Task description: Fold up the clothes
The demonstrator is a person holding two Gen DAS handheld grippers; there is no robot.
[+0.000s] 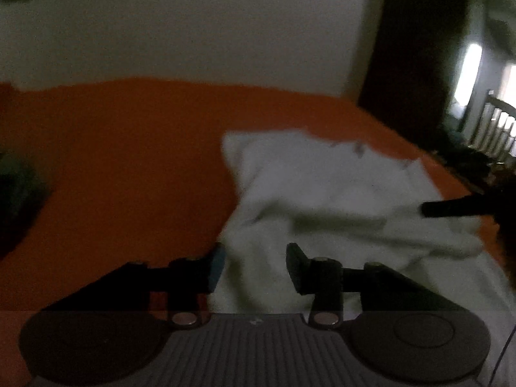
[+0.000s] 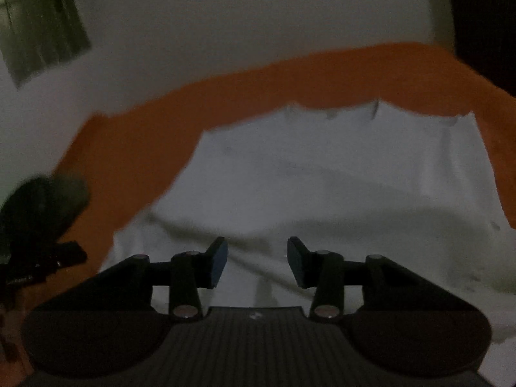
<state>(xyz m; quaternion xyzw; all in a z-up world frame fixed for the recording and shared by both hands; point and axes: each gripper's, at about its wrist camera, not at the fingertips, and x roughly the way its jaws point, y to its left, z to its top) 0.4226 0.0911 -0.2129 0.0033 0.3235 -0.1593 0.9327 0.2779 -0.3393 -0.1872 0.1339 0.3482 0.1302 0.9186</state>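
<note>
The left gripper (image 1: 254, 267), black with blue finger pads, hangs with its jaws apart and nothing between them, just over the near left edge of the rumpled white cloth garment (image 1: 322, 193). The right gripper (image 2: 257, 266) is likewise spread wide and empty above the same garment's near part. The garment lies on a flat orange bed sheet (image 1: 113, 161) beneath a pale wall (image 1: 193, 25).

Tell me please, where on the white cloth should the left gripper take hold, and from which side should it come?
Probably the near left edge of the white cloth, where it bunches into a raised fold over the orange sheet. The open left gripper already points there, so it could come from the near side, low, one finger on each side of the fold. The flat middle gives nothing to pinch.
</note>
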